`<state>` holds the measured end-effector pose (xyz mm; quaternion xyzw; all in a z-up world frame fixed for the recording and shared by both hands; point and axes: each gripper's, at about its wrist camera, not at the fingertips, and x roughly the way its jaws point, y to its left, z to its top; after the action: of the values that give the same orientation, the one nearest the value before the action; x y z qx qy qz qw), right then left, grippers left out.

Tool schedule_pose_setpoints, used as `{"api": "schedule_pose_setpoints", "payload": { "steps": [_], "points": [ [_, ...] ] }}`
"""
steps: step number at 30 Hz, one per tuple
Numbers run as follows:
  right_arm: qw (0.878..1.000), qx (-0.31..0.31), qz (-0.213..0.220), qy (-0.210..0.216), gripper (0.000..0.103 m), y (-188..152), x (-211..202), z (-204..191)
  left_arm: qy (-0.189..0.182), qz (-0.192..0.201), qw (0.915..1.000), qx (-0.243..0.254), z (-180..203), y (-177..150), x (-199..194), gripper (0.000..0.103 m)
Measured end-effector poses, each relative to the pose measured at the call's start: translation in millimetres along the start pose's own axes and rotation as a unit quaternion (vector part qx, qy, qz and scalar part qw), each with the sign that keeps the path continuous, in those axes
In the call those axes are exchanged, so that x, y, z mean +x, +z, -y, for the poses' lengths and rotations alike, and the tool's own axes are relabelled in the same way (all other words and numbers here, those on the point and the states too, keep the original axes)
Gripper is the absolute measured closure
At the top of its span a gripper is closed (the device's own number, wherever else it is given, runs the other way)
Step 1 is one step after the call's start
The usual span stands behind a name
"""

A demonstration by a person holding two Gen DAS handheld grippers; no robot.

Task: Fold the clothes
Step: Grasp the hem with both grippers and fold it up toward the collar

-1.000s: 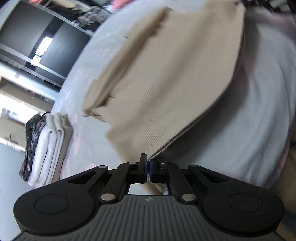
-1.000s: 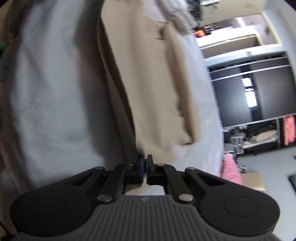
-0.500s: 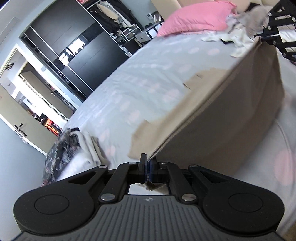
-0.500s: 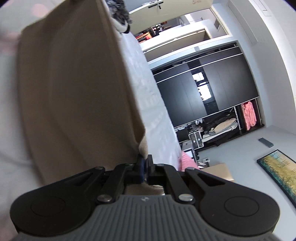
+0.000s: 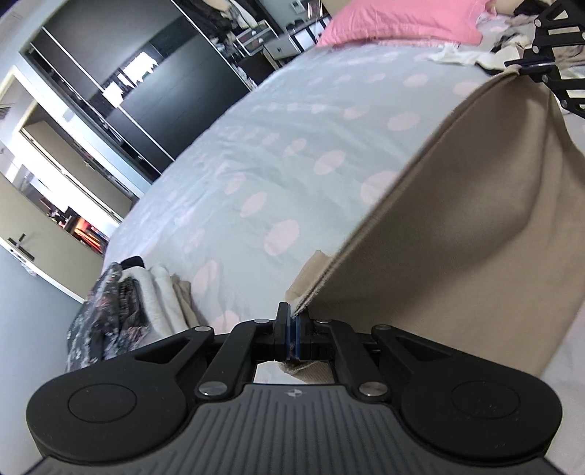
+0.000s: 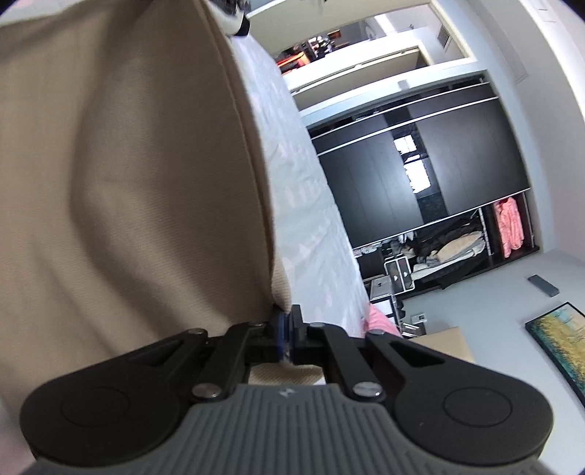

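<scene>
A beige garment (image 5: 457,219) hangs stretched between my two grippers above the bed. My left gripper (image 5: 292,325) is shut on one corner of its upper edge. At the top right of the left wrist view my right gripper (image 5: 526,65) pinches the other corner. In the right wrist view the beige garment (image 6: 128,182) fills the left half, and my right gripper (image 6: 287,329) is shut on its edge. The cloth droops in a broad fold below the taut edge; its lower part is hidden.
The bed (image 5: 274,146) has a pale sheet with pink dots. A stack of folded clothes (image 5: 128,303) sits at its near left corner. A pink pillow (image 5: 402,18) and loose clothes (image 5: 475,54) lie at the far end. A dark wardrobe (image 6: 420,171) stands beside the bed.
Both grippers have lifted the beige garment off the bed and carried it sideways. It lay flat a second ago and now hangs between them, clear of the sheet.
</scene>
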<state>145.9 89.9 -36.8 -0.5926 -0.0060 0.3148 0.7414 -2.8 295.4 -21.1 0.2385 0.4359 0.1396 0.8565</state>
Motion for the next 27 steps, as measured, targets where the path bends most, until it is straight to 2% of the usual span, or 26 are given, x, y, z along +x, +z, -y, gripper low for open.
{"api": "schedule_pose_setpoints", "payload": {
  "steps": [9, 15, 17, 20, 24, 27],
  "points": [
    [0.998, 0.002, -0.039, 0.049, 0.101, 9, 88, -19, -0.033, -0.036, 0.9988, -0.002, -1, 1, 86, 0.102],
    [0.994, 0.019, -0.059, 0.085, 0.100, 12, 118, -31, -0.052, -0.057, 0.9969, -0.013, 3, -7, 117, 0.099],
    [0.994, 0.027, -0.064, 0.089, 0.097, 12, 123, -33, -0.048, -0.057, 0.9971, -0.015, 3, -7, 121, 0.095],
    [0.993, 0.045, -0.070, 0.086, 0.090, 11, 125, -31, -0.028, -0.047, 0.9982, -0.025, 0, -8, 120, 0.084],
    [0.992, 0.075, -0.085, 0.060, 0.075, 5, 126, -24, -0.005, -0.039, 0.9988, -0.029, -7, -9, 110, 0.078],
    [0.988, 0.110, -0.097, 0.051, 0.073, -1, 117, -14, 0.019, -0.033, 0.9987, -0.034, -15, -12, 97, 0.075]
  ]
}}
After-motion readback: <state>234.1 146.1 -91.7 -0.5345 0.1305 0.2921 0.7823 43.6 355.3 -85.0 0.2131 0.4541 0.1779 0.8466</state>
